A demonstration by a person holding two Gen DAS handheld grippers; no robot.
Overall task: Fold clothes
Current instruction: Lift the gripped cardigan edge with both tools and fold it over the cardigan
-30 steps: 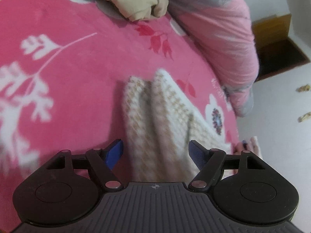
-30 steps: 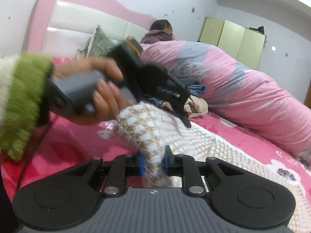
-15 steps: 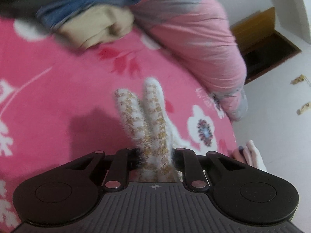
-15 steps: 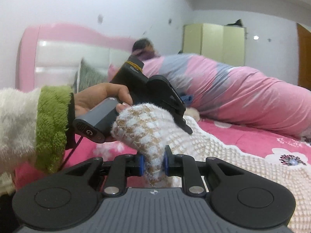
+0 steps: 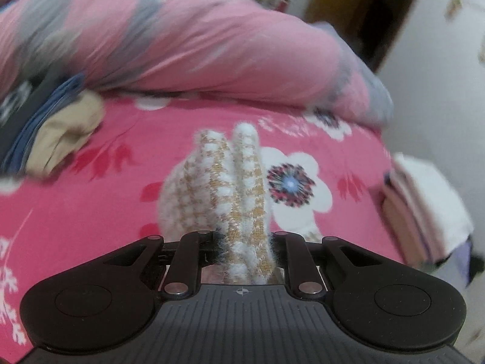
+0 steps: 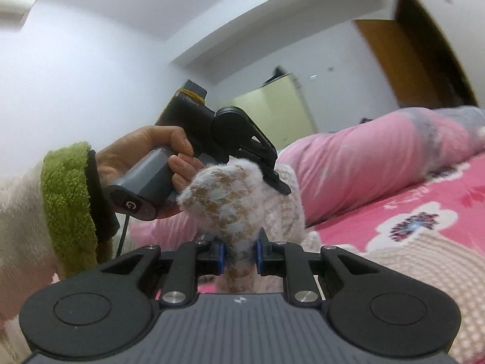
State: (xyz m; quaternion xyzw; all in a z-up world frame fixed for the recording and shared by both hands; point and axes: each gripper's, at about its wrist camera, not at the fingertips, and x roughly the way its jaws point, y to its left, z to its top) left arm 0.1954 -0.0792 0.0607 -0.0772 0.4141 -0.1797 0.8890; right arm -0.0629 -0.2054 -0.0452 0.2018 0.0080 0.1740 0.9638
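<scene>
My left gripper (image 5: 244, 247) is squeezed tight on a fuzzy white and tan sweater (image 5: 224, 188). The sweater sticks up between its fingers in two soft humps, lifted above the bright pink bed sheet (image 5: 91, 212) with white flowers on it. My right gripper (image 6: 239, 257) is squeezed tight on the same sweater too, and I can see its blue pads (image 6: 219, 257) pressing into the fluff from both sides. In the right camera the sweater (image 6: 239, 194) bunches up into a round lump just above the pads, and more of it lies flat on the sheet at the lower right. I can also see my left hand (image 6: 145, 154) in that view, wrapped around the gray handle of the left gripper, with a green fuzzy cuff (image 6: 66, 200) at the wrist. The tip of the left gripper touches the top of the sweater lump. A big puffy pink and gray quilt (image 5: 182, 45) lies along the far side of the bed. At the left in the left camera there is a small pile of other clothes (image 5: 51, 133), some blue and some tan, sitting on the sheet well apart from the sweater. The left camera view is a bit blurry. A pale green cupboard (image 6: 272, 112) stands by the far wall.
</scene>
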